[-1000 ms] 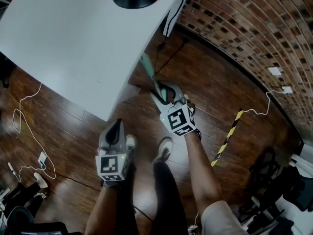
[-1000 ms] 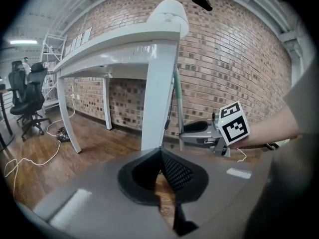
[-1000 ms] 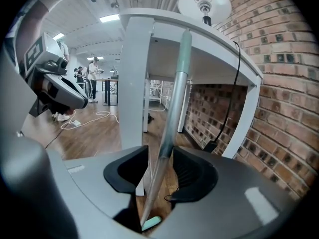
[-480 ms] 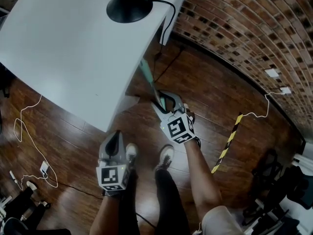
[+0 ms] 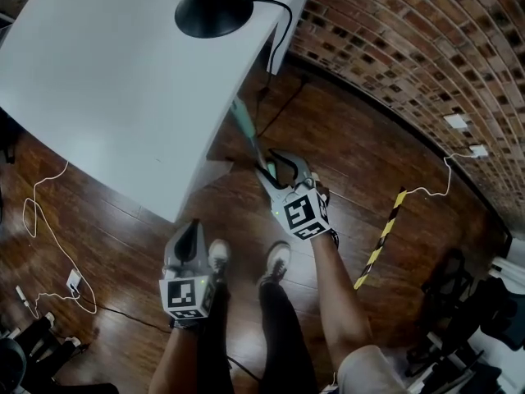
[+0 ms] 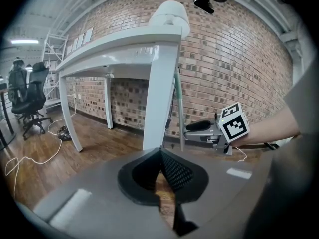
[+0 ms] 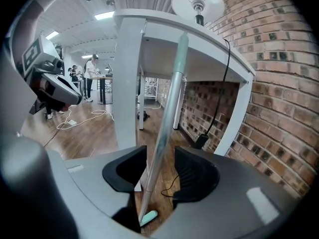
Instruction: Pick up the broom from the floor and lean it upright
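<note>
Well, the right gripper (image 5: 275, 164) has just been opening. Its fingers now stand spread wide, and the broom (image 7: 168, 103), a slim silver metal pole with pale green ends, runs up between them. In the right gripper view there is clear air between the pole and the right-hand finger. The pole passes close by the left-hand one, and neither finger looks to be pressing on it. As far as I can judge, the broom is carrying itself. Its foot is down on the brown wooden floor (image 5: 344, 150) and its upper end rests against the edge of the white bench (image 5: 107, 64), close to the corner leg by the red brick wall (image 5: 410, 48). That reads to me as the lean being made and the grip released. What seems left is to draw the fingers back off the pole without nudging it sideways, since a thin pole propped on an edge could slide.

The right arm is stretched forward from the person's side, its gripper angled downward towards the bench corner at about mid-pole. The left gripper (image 5: 189, 230) hangs lower and nearer the body, above the person's shoes and well apart from the broom. It tilts downward too, with its fingers pressed together on nothing. A black lamp base (image 5: 212, 6) sits on the bench top, away from all this.
</note>
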